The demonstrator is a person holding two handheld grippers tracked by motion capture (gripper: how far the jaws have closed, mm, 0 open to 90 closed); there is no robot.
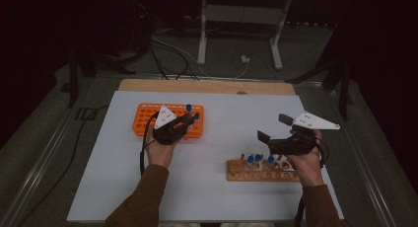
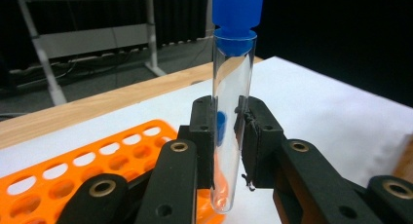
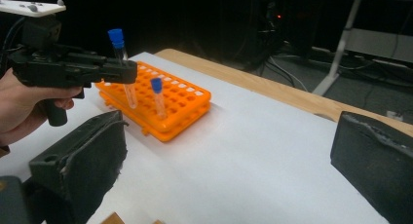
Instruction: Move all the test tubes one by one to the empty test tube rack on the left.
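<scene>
While both hands hover over the white table sheet (image 1: pixel 217 187):
Left gripper (image 2: pixel 229 136): jaws clamped on clear glass test tube with blue cap (image 2: pixel 229 117), upright, over right end of orange plastic rack (image 1: pixel 148 116) at far left.
Rack: one more capped tube (image 3: pixel 158 100) stands in it.
Right gripper (image 1: pixel 271 128): jaws wide apart, holding nothing, above wooden tube block (image 1: pixel 246 173) at near right.

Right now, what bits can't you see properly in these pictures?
- Test tube: in the left gripper view the frame's top edge cuts off its blue cap.
- Orange rack: in the high view the left gripper and its grey plate cover its middle holes.
- Wooden rack: in the high view the right gripper and hand hide its right end; its tubes are too small to count.
</scene>
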